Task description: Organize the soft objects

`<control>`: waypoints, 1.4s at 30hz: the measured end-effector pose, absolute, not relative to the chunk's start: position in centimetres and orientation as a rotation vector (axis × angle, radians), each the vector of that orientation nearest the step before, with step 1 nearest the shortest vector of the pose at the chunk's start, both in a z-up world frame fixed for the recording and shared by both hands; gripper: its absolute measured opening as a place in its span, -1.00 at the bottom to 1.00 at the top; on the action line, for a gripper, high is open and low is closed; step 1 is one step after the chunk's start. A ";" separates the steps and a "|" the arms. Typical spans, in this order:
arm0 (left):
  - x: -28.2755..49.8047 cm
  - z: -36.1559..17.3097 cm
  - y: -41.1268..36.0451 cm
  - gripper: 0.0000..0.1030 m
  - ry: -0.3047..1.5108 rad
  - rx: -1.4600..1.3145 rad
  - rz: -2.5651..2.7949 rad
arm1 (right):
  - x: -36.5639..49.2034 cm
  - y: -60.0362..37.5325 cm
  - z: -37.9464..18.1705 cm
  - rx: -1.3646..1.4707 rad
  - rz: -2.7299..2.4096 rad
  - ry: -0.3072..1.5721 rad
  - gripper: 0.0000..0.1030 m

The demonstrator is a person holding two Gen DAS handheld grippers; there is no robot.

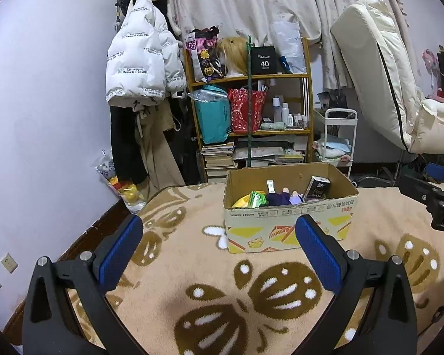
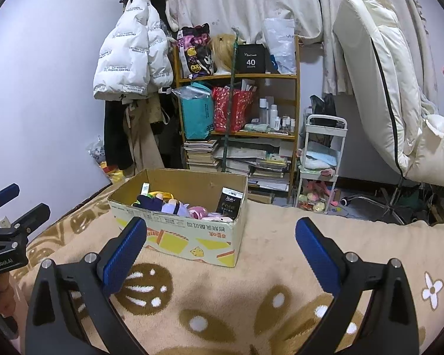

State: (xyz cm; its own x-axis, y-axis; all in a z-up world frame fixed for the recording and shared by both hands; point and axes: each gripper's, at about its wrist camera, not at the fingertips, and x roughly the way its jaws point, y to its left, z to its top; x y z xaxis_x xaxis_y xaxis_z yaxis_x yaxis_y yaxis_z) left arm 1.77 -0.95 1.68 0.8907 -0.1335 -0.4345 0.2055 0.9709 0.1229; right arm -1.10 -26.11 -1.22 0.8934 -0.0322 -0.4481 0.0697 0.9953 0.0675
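Note:
An open cardboard box (image 1: 290,222) stands on a beige blanket with brown butterfly patterns (image 1: 216,293). It holds soft toys: a dark blue and lilac plush doll (image 1: 281,197), a green packet (image 1: 257,198), something yellow, and a black carton (image 1: 318,188). In the right wrist view the box (image 2: 180,236) also shows pink plush pieces (image 2: 199,211). My left gripper (image 1: 219,227) is open and empty, in front of the box. My right gripper (image 2: 220,230) is open and empty, to the box's right front.
A wooden shelf (image 1: 251,103) with bags, books and bottles stands behind the bed. Coats (image 1: 142,68) hang on the left wall. A white trolley (image 2: 322,159) and a cream recliner (image 2: 399,94) are at the right.

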 end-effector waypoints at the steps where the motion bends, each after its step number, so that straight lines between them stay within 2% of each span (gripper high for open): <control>1: 1.8 1.6 -1.0 0.97 0.440 0.169 -0.176 | -1.1 -26.1 -1.2 0.084 -0.053 0.462 1.00; 42: 2.1 1.4 -0.4 0.97 0.451 0.160 -0.146 | -1.0 -25.9 -1.7 0.086 -0.056 0.465 1.00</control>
